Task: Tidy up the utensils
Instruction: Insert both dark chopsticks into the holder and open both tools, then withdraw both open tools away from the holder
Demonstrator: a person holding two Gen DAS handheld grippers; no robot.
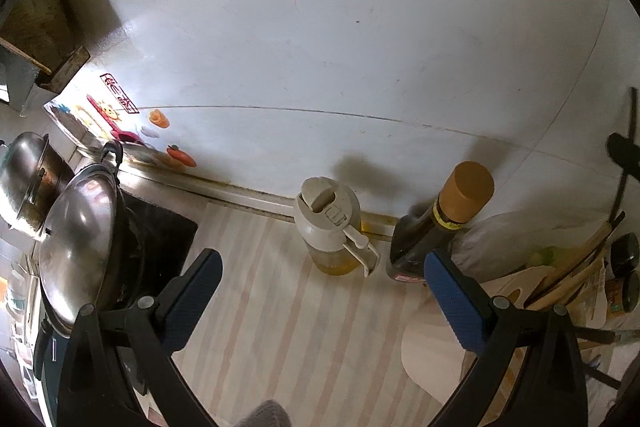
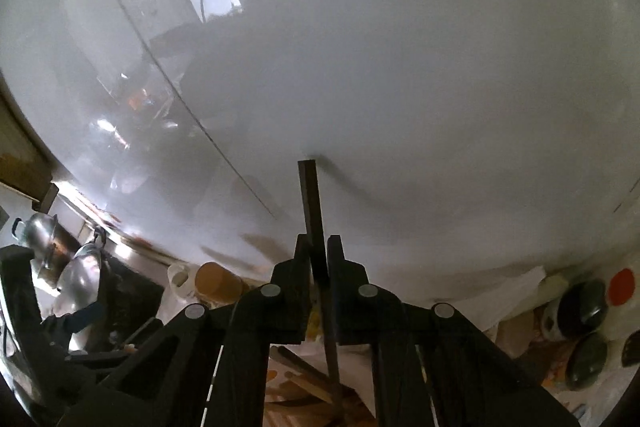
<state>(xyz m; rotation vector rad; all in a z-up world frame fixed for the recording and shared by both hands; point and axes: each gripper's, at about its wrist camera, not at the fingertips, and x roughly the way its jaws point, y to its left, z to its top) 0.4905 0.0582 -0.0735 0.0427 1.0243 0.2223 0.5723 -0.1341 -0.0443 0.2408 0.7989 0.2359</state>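
While the left gripper (image 1: 320,283) hangs with jaws apart over the striped table (image 1: 288,307), the right gripper (image 2: 318,251) has its jaws clamped on a dark utensil handle (image 2: 312,203) above the wooden utensils (image 2: 304,383).

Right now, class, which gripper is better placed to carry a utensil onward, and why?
The right. The right gripper is already shut on a dark utensil handle that sticks up above the wooden utensils. The left gripper is open and empty over the striped counter.
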